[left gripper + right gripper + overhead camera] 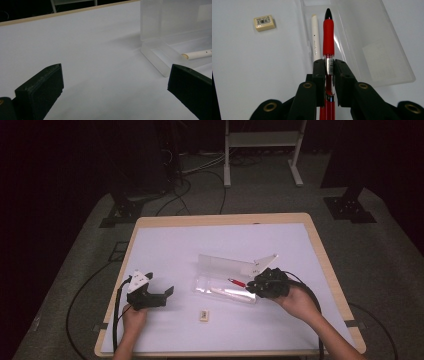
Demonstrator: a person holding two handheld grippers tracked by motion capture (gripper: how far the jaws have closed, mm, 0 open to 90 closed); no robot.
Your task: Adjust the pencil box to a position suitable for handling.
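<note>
Right gripper (329, 67) is pinching the red pen (328, 37), its long axis running up-frame along the clear case (387, 55), beside the white pen (315, 37).

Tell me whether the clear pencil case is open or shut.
Open. The clear pencil case has its lid raised behind the tray, and a white pen lies uncovered inside.
</note>
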